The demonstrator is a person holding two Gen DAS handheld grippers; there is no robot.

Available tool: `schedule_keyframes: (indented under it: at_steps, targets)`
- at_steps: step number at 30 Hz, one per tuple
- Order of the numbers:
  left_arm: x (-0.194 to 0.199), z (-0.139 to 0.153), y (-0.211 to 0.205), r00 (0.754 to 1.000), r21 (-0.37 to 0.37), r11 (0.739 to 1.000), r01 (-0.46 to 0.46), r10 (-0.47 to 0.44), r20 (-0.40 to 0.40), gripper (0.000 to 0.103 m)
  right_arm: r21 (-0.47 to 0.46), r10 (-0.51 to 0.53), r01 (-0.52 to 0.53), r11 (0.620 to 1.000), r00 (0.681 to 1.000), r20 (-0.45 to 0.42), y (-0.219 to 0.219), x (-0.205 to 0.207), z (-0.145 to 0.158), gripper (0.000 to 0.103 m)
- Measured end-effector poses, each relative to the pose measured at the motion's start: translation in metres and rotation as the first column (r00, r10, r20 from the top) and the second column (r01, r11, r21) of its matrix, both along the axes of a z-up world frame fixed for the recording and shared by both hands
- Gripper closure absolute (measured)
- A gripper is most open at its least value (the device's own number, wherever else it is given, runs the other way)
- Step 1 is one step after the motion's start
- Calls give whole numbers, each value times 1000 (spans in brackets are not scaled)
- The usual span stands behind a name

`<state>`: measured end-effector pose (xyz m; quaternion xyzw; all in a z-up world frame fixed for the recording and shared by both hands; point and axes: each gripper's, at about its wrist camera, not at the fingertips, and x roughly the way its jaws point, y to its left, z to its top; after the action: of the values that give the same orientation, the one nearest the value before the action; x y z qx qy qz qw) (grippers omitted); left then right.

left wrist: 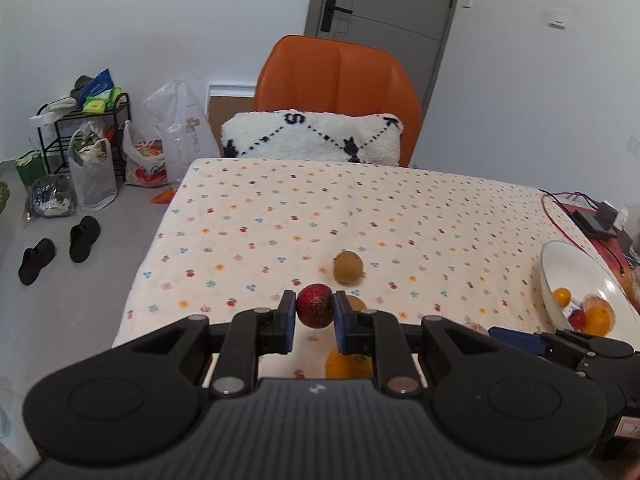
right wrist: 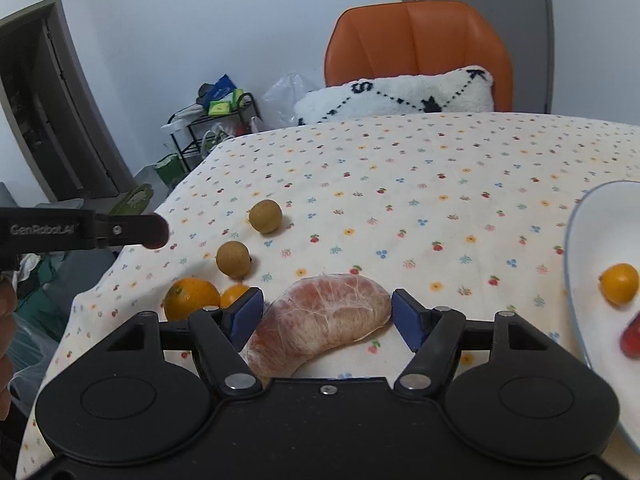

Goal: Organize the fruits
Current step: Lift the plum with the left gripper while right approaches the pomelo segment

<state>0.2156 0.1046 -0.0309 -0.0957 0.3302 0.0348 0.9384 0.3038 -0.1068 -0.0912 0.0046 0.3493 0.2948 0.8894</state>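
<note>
Strawberry [left wrist: 314, 311] is pinched between the left gripper [left wrist: 314, 320] jaws, left of the bowl [left wrist: 560, 264]. Right gripper [right wrist: 327, 322] jaws are spread around the grapefruit segment [right wrist: 320, 316], left of the bowl.

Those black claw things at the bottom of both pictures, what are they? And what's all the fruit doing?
They are two grabbing tools, one in each of a person's hands, each with a camera looking along its claw. The left claw squeezes a red strawberry. The right claw is open around a peeled pomelo segment lying on the flowery tablecloth. Also on the cloth: two brown longans, an orange and a small kumquat. The white bowl at the right already has some fruit inside, so the fruit is being gathered there.
</note>
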Motion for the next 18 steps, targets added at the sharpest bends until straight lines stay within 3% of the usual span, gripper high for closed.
schedule_keyframes:
  at_steps: [15,18]
  targets:
    - [-45,13,-12,985,-39,989,142,-137,105,85,-110,-204,211,971,976,71,-23,-66,-7,35]
    - [-42,8,-11,982,-17,986,164,-162,97,85,-63,-227,231,971,972,62,-23,-68,-8,36]
